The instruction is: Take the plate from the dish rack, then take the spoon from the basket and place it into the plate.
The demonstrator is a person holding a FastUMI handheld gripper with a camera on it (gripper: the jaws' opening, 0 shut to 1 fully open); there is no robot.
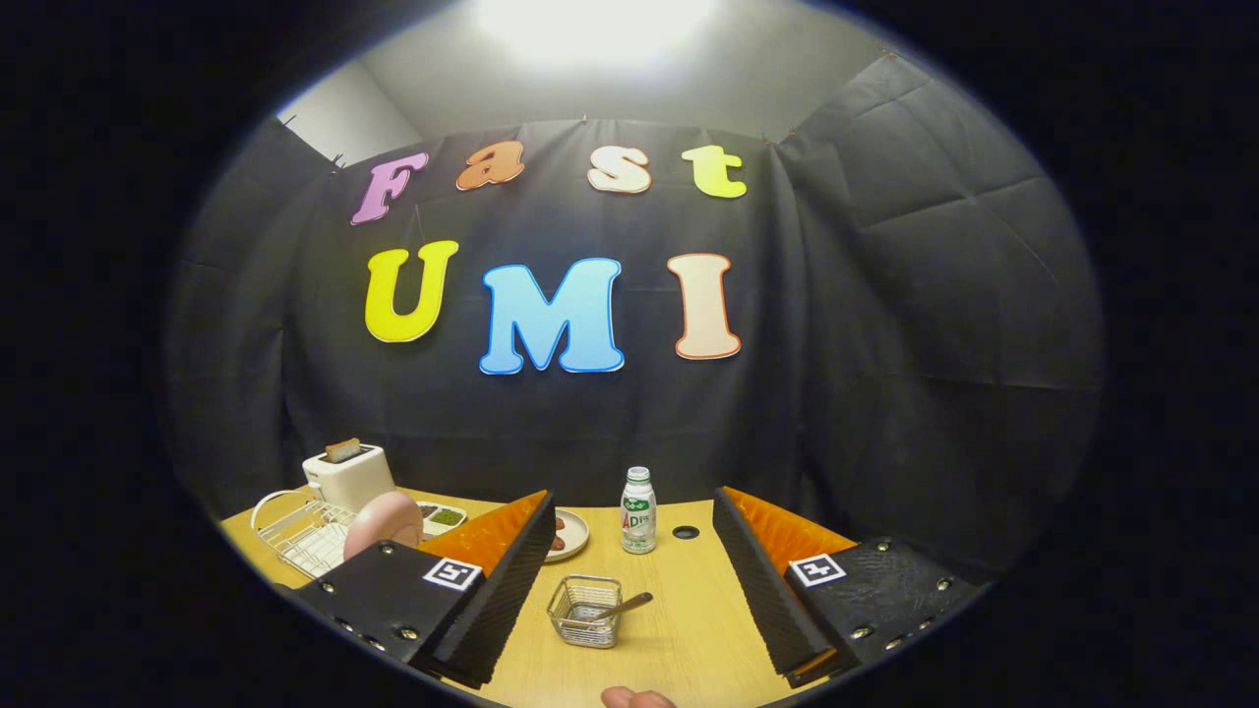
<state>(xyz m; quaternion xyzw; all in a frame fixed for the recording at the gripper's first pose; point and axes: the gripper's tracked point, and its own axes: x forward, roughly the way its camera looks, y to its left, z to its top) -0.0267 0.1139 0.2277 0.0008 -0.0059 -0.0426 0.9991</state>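
Observation:
A pink plate [382, 522] stands on edge in a white wire dish rack [301, 533], to the left of and beyond my left finger. A small wire basket [584, 611] sits on the wooden table between my fingers, with a spoon [622, 607] lying in it, its handle sticking out to the right. My gripper [629, 610] is open and raised above the table, nothing held between the fingers.
A white toaster [348, 475] with a slice in it stands behind the rack. A small tray [443, 516] of food, a plate [570, 536] with food, and a white bottle [638, 511] stand farther back. A dark hole [686, 532] marks the tabletop. A fingertip [635, 698] shows at the near edge.

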